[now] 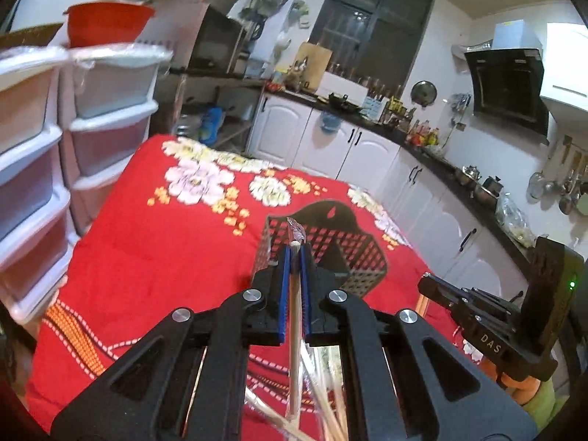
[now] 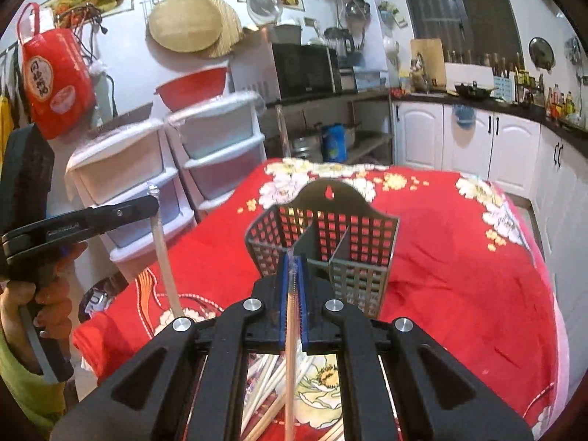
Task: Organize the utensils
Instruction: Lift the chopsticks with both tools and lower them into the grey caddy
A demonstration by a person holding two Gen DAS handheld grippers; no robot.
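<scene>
As holder (image 2: 323, 242) sits at twelve o'clock, wrapped chopstick (image 1: 294, 330) is clamped in closed left gripper (image 1: 295, 253) — second chopstick (image 2: 290, 349) pinched in closed right gripper (image 2: 293, 261) — ends forward for slotting in.

A home kitchen.
Around me I see white cabinets (image 1: 352, 147) under a dark counter, a range hood (image 1: 509, 84), a microwave (image 2: 305, 70), and pots and ladles (image 1: 567, 187) on the wall.
</scene>
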